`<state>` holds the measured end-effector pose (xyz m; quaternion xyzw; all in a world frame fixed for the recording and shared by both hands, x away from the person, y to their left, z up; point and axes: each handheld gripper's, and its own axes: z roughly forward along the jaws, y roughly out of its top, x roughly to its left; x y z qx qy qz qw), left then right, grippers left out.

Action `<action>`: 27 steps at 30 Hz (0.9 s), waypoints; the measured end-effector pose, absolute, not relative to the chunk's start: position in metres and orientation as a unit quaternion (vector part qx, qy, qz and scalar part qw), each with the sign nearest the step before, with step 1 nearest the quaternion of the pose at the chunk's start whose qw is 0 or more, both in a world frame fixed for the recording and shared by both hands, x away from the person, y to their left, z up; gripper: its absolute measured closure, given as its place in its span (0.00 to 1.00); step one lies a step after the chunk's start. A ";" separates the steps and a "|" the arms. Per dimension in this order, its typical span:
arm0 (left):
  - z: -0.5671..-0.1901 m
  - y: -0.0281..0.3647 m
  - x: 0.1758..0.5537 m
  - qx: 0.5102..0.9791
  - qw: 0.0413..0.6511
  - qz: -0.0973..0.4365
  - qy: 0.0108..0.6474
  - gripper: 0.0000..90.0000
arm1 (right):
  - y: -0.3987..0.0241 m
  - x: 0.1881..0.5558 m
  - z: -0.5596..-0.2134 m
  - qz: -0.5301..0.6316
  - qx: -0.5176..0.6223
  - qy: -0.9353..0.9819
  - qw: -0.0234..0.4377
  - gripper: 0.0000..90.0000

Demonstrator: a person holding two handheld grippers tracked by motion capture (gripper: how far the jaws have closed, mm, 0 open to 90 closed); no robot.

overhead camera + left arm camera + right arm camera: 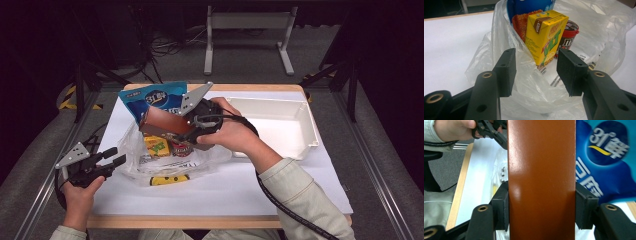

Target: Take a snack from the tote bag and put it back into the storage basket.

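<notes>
High view: fixed above person's side, faces forward and down over whole tabletop (280, 180). Left tool view: low, close, looks along jaws into plastic bag (599, 30). Right tool view: very close on brown box (541, 180). All three share blue packet (155, 100)
</notes>
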<state>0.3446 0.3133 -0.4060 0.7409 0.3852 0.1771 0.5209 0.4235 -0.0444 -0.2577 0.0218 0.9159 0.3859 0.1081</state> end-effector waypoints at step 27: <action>-0.407 0.317 0.341 0.739 0.520 0.181 0.388 0.53 | -0.115 0.444 -0.248 0.379 0.076 0.912 0.137 0.47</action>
